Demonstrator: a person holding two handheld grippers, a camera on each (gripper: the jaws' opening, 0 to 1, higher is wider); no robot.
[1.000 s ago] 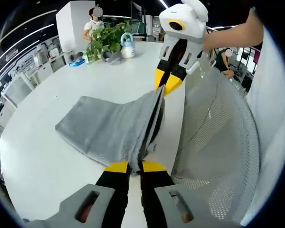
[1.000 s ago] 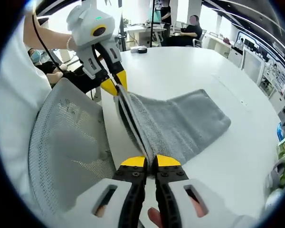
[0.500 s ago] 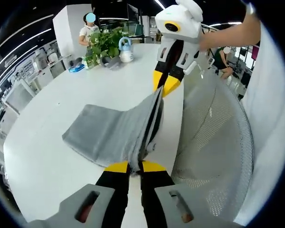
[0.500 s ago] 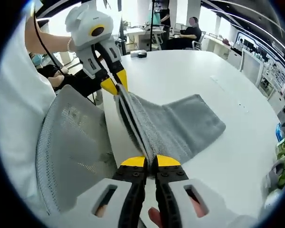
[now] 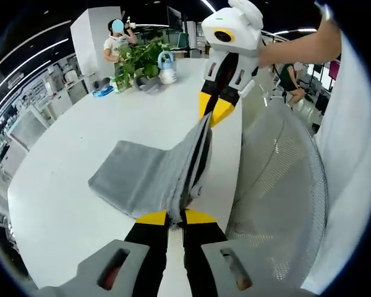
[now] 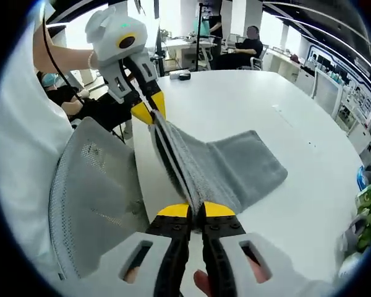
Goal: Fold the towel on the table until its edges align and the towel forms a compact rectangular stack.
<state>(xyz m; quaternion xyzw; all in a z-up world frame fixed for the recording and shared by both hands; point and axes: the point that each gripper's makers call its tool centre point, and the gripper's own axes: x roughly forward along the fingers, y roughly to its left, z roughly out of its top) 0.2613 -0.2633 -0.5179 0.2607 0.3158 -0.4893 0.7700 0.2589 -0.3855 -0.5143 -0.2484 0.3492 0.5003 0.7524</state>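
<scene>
Ahead of the left gripper [image 5: 175, 218] and to the left of its jaws, the white counter [image 5: 62, 204] lies bare and open. Far ahead of those jaws, a potted plant [image 5: 138, 55] and a small bottle [image 5: 167, 62] crowd the far edge. To the right of the jaws a mesh chair back [image 5: 278, 179] stands close against the counter edge. The taut towel [image 6: 222, 167] spans between the right gripper [image 6: 196, 211] and the left, barring passage across.
</scene>
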